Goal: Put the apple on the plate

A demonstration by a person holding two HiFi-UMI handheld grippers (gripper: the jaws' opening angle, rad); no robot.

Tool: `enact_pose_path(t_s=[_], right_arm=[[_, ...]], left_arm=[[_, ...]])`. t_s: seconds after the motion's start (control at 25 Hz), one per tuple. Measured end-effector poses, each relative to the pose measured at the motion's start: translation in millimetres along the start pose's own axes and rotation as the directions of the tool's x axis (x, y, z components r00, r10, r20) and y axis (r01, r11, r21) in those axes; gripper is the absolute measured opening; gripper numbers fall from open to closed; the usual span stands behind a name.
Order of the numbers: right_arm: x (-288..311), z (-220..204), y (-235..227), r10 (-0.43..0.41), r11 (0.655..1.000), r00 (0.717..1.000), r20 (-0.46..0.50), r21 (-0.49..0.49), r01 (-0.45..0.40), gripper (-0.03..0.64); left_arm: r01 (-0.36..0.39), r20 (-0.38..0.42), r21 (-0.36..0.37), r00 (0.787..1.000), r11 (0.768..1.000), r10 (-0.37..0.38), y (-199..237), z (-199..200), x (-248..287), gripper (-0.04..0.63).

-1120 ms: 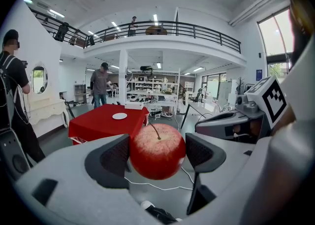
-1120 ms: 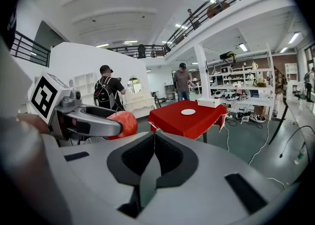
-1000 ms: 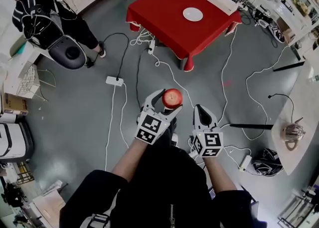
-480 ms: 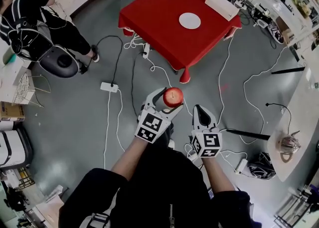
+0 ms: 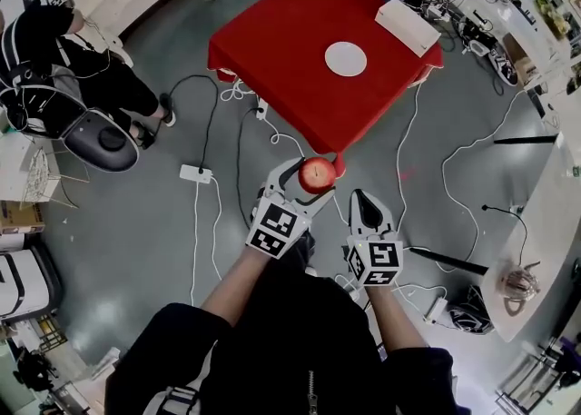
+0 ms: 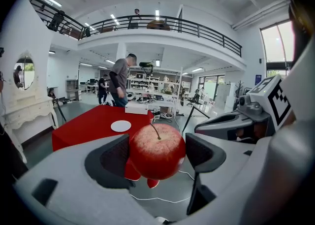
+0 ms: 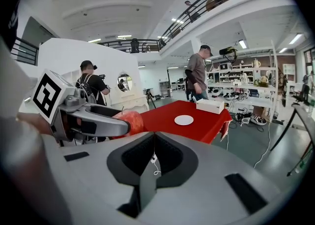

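A red apple (image 5: pixel 316 173) with its stem up is held between the jaws of my left gripper (image 5: pixel 309 177), which is shut on it; the left gripper view shows the apple (image 6: pixel 157 151) clamped by both black pads. The white plate (image 5: pixel 346 58) lies on the red-clothed table (image 5: pixel 281 50) ahead, and shows small as the plate (image 6: pixel 120 126) and the plate (image 7: pixel 184 119) in the gripper views. My right gripper (image 5: pixel 365 207) hangs beside the left one, jaws pressed together with nothing between them. The apple (image 7: pixel 130 121) appears at its left.
A white box (image 5: pixel 408 25) sits on the table's far right corner. White cables and a power strip (image 5: pixel 196 173) trail over the grey floor. A seated person (image 5: pixel 54 59) is at left; another stands behind the table. Cluttered benches line the right side.
The red table and plate have come nearer and lower in the head view as I walk toward them. The apple stays clamped in the left gripper; the right stays shut.
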State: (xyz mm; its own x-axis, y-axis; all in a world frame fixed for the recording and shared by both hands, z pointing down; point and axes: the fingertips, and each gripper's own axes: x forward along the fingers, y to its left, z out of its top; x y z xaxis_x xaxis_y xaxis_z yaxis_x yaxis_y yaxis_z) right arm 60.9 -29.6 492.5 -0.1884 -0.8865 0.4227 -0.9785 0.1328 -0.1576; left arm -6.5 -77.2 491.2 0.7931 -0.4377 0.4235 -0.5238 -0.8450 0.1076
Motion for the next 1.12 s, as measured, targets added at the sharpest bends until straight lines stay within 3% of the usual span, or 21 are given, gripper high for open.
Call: enact_pose_path(t_s=[0.48, 1.12], right_arm=[[73, 29, -16, -0.044, 0.999, 0.999, -0.002, 0.018, 0.044, 0.012], [117, 53, -51, -0.055, 0.998, 0.998, -0.003, 0.009, 0.055, 0.011]], left_arm=[[0.042, -0.008, 0.021, 0.999, 0.999, -0.042, 70, 21, 45, 0.362], [0.059, -0.014, 0.012, 0.998, 0.998, -0.059, 101, 36, 99, 0.362]])
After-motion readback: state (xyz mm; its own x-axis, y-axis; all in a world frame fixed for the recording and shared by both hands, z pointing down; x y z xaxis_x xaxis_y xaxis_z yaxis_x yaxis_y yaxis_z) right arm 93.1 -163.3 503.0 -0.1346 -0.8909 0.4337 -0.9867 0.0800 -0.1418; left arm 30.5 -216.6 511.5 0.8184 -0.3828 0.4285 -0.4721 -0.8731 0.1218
